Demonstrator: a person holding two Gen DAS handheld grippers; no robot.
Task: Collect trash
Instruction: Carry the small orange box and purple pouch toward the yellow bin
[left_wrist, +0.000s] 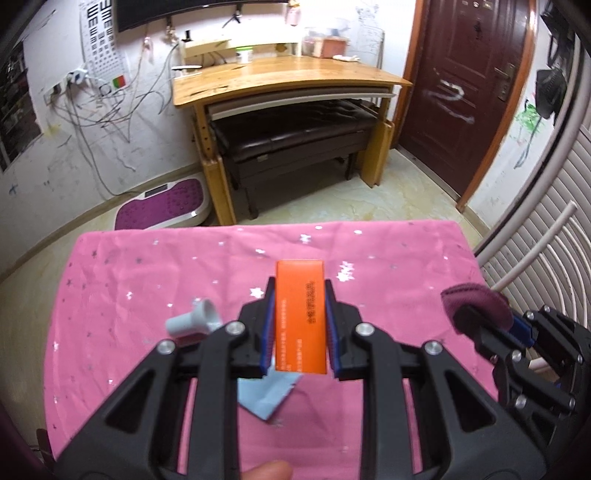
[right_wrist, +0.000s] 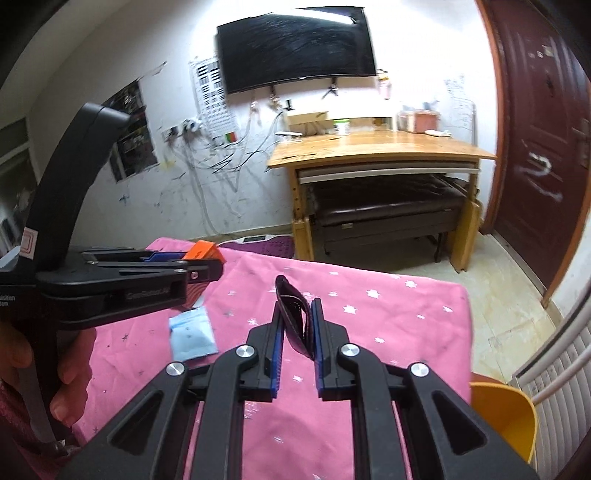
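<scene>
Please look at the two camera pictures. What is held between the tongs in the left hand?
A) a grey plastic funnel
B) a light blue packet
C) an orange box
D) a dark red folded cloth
C: the left tongs are shut on the orange box, while the light blue packet and the grey funnel lie on the pink tablecloth, and the dark red cloth is in the right tongs.

The white eye chart (left_wrist: 104, 40) on the wall shows rows of black E figures. Dark print on the flat orange box (left_wrist: 302, 316) and pale lettering on the black left tongs (right_wrist: 147, 295) are too blurred to read.
</scene>
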